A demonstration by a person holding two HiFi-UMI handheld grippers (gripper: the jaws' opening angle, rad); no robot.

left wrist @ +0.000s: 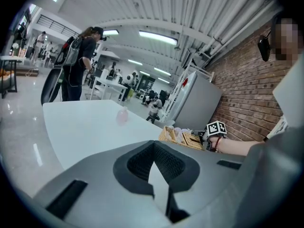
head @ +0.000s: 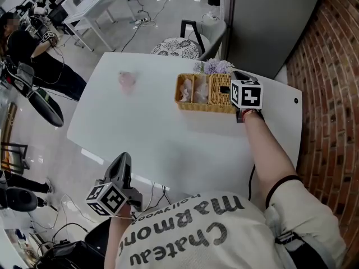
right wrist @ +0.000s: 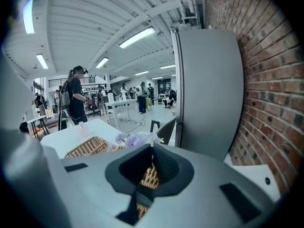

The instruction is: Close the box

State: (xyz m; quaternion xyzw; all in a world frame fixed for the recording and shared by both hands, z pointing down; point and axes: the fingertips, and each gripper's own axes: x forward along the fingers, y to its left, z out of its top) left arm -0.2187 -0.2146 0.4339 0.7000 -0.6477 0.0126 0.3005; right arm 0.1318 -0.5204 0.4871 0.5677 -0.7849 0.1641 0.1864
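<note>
A wicker box [head: 193, 91] stands on the white table [head: 146, 133] toward its far right, with pale items in its open compartments. Its wicker lid [head: 220, 88] covers the right end. My right gripper [head: 228, 90] reaches in from the right and is shut on that lid; the wicker weave [right wrist: 150, 175] shows between its jaws in the right gripper view [right wrist: 148, 184]. My left gripper [head: 123, 162] hangs low off the table's near edge, shut with nothing in it [left wrist: 156, 175]. From there the box [left wrist: 183, 137] is far off.
A small pink bottle [head: 128, 80] stands on the table's far left. Purple flowers [head: 216, 66] lie behind the box. A grey cabinet [right wrist: 209, 94] and a brick wall [head: 331, 94] close the right side. A chair [head: 193, 38] stands behind the table. A person [left wrist: 78, 65] stands in the background.
</note>
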